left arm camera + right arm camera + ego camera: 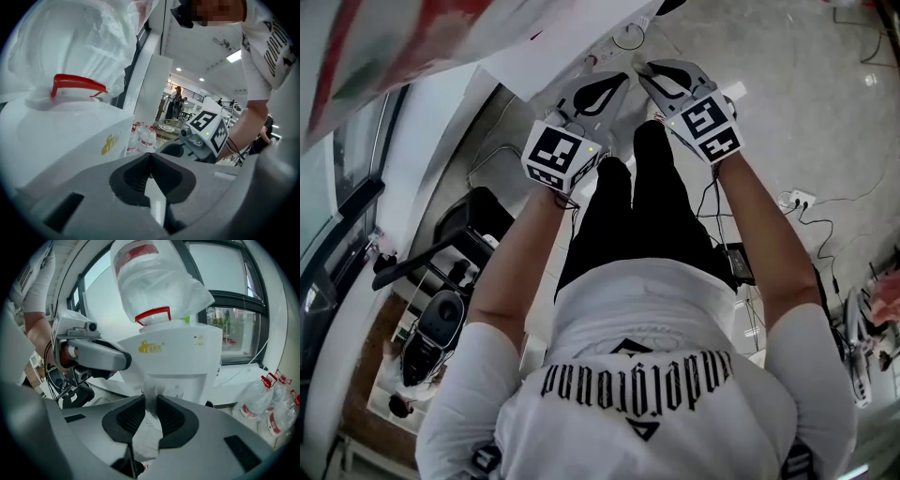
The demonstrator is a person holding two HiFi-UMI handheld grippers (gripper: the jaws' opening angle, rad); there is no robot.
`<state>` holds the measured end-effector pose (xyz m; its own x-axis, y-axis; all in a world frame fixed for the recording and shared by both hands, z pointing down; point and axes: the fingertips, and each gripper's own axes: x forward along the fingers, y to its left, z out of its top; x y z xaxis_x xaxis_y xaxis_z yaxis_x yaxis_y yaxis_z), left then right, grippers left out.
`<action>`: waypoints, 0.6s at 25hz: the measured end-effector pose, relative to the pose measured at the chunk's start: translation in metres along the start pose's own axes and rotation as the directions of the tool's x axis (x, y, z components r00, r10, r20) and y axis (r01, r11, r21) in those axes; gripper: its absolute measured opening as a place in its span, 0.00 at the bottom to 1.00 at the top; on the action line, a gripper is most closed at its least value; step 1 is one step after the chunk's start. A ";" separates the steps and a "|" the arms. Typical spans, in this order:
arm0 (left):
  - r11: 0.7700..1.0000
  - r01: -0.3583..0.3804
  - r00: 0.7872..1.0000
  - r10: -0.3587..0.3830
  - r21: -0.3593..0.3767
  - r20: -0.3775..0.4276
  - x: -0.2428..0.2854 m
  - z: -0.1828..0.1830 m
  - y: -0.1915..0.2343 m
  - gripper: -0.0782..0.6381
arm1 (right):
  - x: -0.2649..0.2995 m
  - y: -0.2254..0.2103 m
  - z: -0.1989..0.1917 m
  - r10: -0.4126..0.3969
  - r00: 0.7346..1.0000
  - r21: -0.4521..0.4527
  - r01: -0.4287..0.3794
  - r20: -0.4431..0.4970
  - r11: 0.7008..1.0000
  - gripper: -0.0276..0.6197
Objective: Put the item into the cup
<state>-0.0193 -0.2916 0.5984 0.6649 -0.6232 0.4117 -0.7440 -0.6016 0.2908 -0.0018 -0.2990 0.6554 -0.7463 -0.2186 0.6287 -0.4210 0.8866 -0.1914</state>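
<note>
My right gripper (151, 401) is shut on a thin whitish, half-transparent packet (148, 437) that stands upright between the pads and reaches down into the gap below them. My left gripper (150, 157) is shut with nothing between its jaws. In the head view both grippers are held out in front of the person's legs, left gripper (614, 82) and right gripper (649, 70) side by side, tips close together. They point at a white water dispenser (180, 357). No cup shows in any view.
On the dispenser sits a water bottle wrapped in white plastic (154, 282) with a red handle (152, 314). Several bottled waters (276, 408) lie to its right. Cables and a power strip (797, 200) lie on the floor; a black chair (473, 220) stands at the left.
</note>
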 end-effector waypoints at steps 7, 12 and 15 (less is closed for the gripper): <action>1.000 -0.019 1.000 0.019 -0.007 -0.012 0.019 -0.016 0.012 0.13 | 0.034 -0.014 -0.031 0.018 0.998 -0.001 -0.018 -0.053 1.000 0.17; 1.000 -0.029 0.999 0.029 -0.010 -0.014 0.025 -0.024 0.017 0.13 | 0.051 -0.019 -0.054 0.028 0.996 0.020 -0.027 -0.087 0.999 0.17; 0.999 -0.036 0.999 0.036 -0.010 -0.020 0.027 -0.030 0.018 0.13 | 0.059 -0.023 -0.062 0.030 0.995 0.030 -0.027 -0.092 0.999 0.17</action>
<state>-0.0172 -0.3041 0.6409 0.6362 -0.6345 0.4389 -0.7682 -0.5736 0.2843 -0.0041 -0.3072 0.7431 -0.7076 -0.1535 0.6898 -0.4161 0.8794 -0.2311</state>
